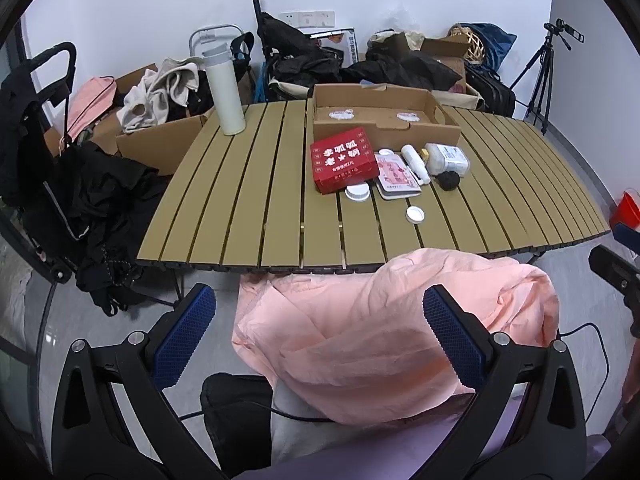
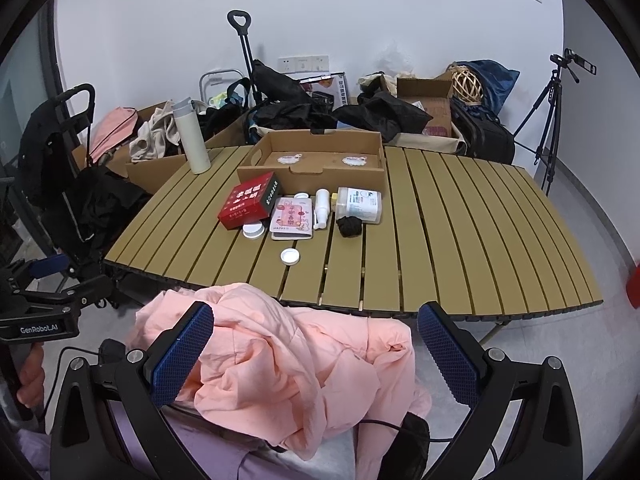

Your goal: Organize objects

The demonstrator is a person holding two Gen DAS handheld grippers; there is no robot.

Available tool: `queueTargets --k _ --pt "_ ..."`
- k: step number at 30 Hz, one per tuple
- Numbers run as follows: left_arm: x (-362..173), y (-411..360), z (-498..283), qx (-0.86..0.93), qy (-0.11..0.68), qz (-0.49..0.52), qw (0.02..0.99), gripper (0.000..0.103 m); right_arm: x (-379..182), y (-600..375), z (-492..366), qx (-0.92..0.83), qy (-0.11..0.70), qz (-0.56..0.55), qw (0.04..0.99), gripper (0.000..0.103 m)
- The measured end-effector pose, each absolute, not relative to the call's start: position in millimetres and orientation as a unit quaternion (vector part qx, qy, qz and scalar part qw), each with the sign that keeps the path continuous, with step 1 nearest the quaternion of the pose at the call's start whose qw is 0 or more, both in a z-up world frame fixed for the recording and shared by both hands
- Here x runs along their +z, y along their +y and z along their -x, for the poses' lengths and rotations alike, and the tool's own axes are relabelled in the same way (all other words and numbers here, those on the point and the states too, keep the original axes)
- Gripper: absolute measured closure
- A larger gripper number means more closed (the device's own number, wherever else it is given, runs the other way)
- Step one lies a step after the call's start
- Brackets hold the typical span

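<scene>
Both grippers, left [image 1: 320,336] and right [image 2: 316,356], hung spread and empty over the pink jacket [image 2: 288,364] at the bottom of the frame, short of the table [image 2: 460,232]. At centre lay the red box [image 2: 249,201], bottles and lids; behind them, the open cardboard tray [image 2: 320,168]. I judged it best to begin with the nearest lid [image 2: 290,257], pinching it squarely across its rim.

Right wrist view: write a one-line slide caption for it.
Open right gripper poised above pink cloth, facing a slatted table with cardboard box, red box and bottles.
</scene>
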State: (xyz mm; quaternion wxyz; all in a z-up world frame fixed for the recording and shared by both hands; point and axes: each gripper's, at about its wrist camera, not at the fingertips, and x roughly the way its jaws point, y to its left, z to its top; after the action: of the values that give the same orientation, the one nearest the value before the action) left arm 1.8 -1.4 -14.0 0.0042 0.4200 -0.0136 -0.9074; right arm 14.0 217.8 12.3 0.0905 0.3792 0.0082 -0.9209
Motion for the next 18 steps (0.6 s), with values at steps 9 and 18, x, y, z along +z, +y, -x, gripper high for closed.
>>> queueTargets --k 9,18 --pt "-16.3 -4.0 -1.2 -0.905 -0.012 -0.425 0.004 0.000 10.3 218.6 -12.6 -0.920 0.004 -0.381 0.092 0.000" --pt "-16.5 -4.7 0.1 -0.904 -0.010 -0.427 0.006 0.000 8.4 218.1 -12.5 -0.921 0.008 -0.381 0.085 0.000"
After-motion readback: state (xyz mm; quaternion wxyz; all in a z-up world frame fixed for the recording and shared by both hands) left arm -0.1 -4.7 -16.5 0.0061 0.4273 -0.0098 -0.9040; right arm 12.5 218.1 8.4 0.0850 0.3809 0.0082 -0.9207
